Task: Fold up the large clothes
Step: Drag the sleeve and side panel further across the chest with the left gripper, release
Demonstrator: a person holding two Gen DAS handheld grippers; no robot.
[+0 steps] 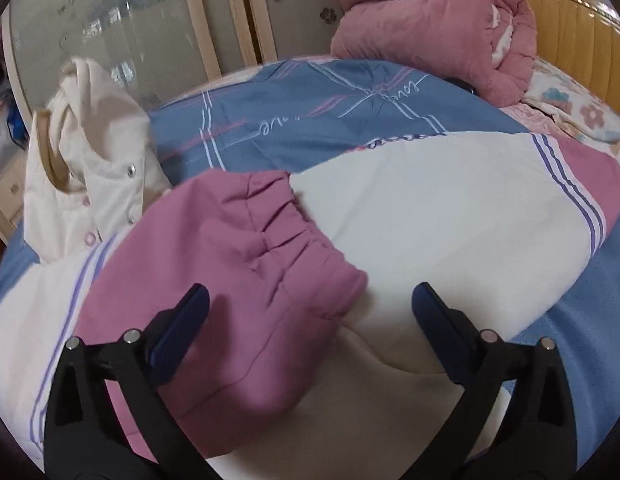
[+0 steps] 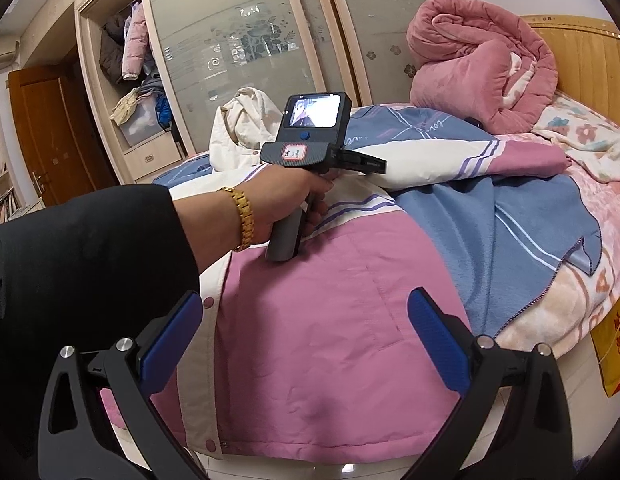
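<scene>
Hovering wide apart over pink sleeve cuff [image 1: 310, 240] — left gripper [image 1: 310, 312] empty; right gripper [image 2: 306, 320] likewise wide, above pink-and-white jacket [image 2: 330, 320]

Left gripper [image 1: 310, 304] jaws wide apart, right gripper [image 2: 306, 312] likewise, left hand [image 2: 294, 196] gripping its handle
</scene>
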